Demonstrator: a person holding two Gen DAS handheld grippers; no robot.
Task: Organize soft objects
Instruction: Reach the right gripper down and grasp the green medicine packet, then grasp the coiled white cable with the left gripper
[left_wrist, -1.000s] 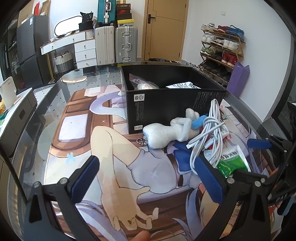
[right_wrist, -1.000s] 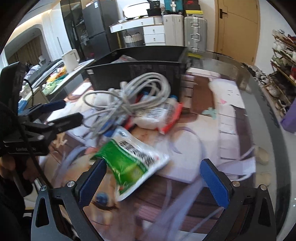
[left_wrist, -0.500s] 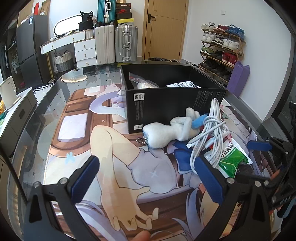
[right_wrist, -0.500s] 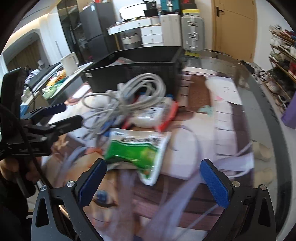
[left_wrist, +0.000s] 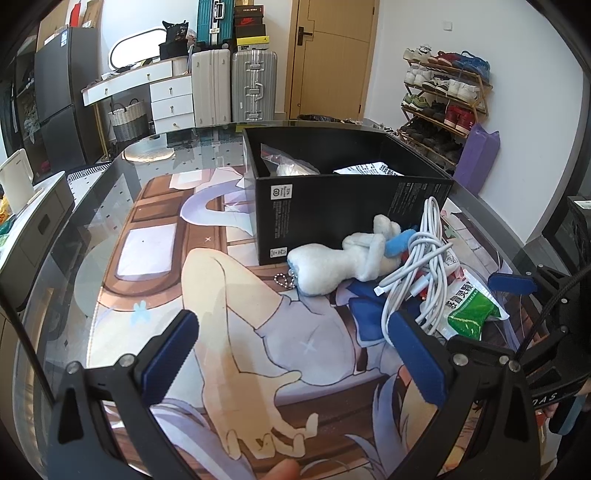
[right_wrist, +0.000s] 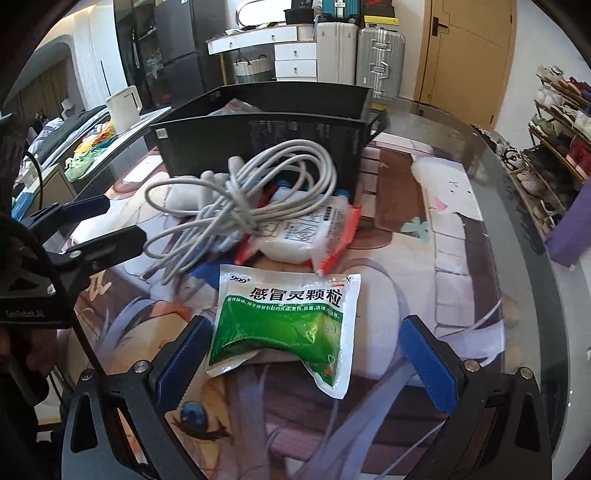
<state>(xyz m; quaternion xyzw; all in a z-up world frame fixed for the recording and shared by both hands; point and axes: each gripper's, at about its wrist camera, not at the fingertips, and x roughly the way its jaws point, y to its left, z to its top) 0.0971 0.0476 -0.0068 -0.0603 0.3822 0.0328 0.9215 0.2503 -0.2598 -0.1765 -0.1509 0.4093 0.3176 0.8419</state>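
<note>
In the right wrist view, the right gripper (right_wrist: 304, 349) is standing with jaws spread wide around the green sachet (right_wrist: 284, 325), lying low in the frame's centre, not gripping it. The left gripper (left_wrist: 291, 347) is gaping open, empty, below the white plush (left_wrist: 343, 266) beside the black box (left_wrist: 332, 199)

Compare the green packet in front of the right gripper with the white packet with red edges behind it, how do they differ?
The green packet has a green lower half under a white printed band; the red-edged packet is white with red side seams. The green packet lies uncovered between the right gripper's open fingers; the red-edged packet is partly under the white cable. Both are soft sealed pouches on the table.
</note>
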